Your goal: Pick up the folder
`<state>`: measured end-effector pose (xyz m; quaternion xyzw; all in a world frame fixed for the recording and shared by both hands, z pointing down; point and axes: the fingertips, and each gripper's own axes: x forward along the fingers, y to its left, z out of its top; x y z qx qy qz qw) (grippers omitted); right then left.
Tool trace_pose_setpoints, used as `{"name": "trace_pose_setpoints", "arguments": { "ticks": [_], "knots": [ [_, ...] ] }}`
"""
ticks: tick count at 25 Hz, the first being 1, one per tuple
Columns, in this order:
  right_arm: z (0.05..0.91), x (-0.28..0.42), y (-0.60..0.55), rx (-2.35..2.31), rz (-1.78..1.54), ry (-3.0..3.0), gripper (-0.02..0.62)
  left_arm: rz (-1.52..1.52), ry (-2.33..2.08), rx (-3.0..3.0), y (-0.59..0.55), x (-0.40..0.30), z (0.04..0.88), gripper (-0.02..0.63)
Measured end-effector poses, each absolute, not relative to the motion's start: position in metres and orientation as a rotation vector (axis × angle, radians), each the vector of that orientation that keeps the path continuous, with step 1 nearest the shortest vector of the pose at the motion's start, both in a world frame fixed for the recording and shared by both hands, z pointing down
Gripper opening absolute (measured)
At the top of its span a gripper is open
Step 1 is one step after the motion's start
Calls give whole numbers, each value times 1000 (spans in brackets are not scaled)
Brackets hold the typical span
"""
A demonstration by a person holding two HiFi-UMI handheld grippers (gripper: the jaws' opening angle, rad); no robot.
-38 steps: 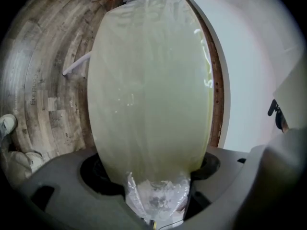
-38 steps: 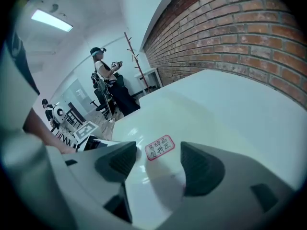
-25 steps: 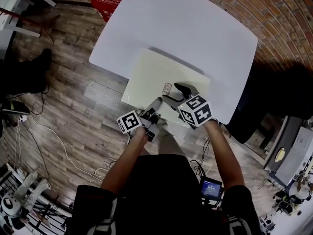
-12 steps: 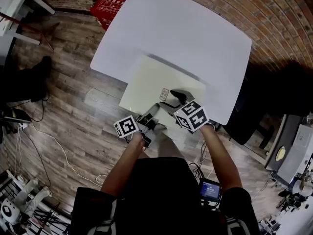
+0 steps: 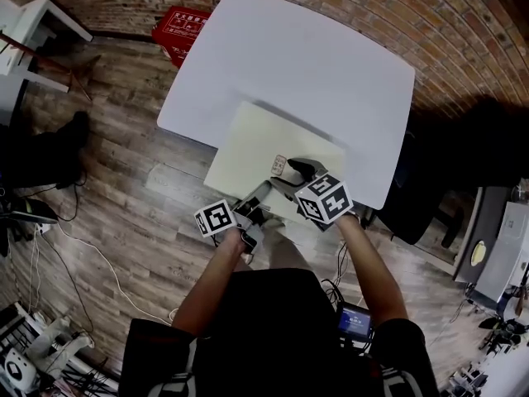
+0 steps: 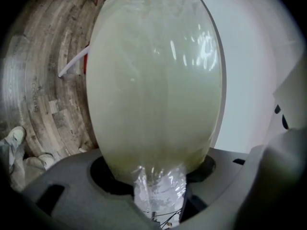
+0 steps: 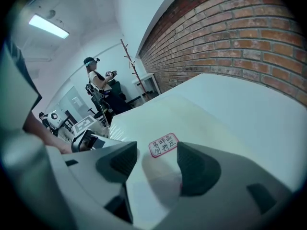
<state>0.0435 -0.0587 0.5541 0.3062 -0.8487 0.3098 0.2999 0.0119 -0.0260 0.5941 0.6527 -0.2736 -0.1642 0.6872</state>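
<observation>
A pale yellow-green folder lies on the white table, its near edge hanging over the table's front. My left gripper is at that overhanging edge. In the left gripper view the folder fills the middle, and its clear plastic edge is pinched in my left gripper. My right gripper stands open over the folder's top. In the right gripper view, my right gripper has a pad on each side of a small red-framed label. I cannot tell whether its tips touch the folder.
A red crate sits on the wood floor beyond the table's far left corner. A brick wall runs along the right. White furniture stands at the far left, with cables on the floor. A person stands far back.
Both grippers have risen slightly, and the folder's near edge has come up with the left one. The right gripper's fingers stay spread by the label.
</observation>
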Motion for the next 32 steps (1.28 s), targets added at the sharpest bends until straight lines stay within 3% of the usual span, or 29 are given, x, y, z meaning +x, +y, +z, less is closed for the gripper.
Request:
{"name": "trace_pose_setpoints", "arguments": {
  "ticks": [18, 26, 32],
  "knots": [
    [516, 38, -47, 947, 851, -2299, 264, -202, -612, 1670, -23, -3, 554, 281],
    [490, 31, -55, 1065, 724, -2319, 127, -108, -654, 1837, -36, -25, 524, 281],
    [471, 23, -59, 1147, 688, -2339, 86, -11, -746, 1982, -54, -51, 496, 281]
  ]
}}
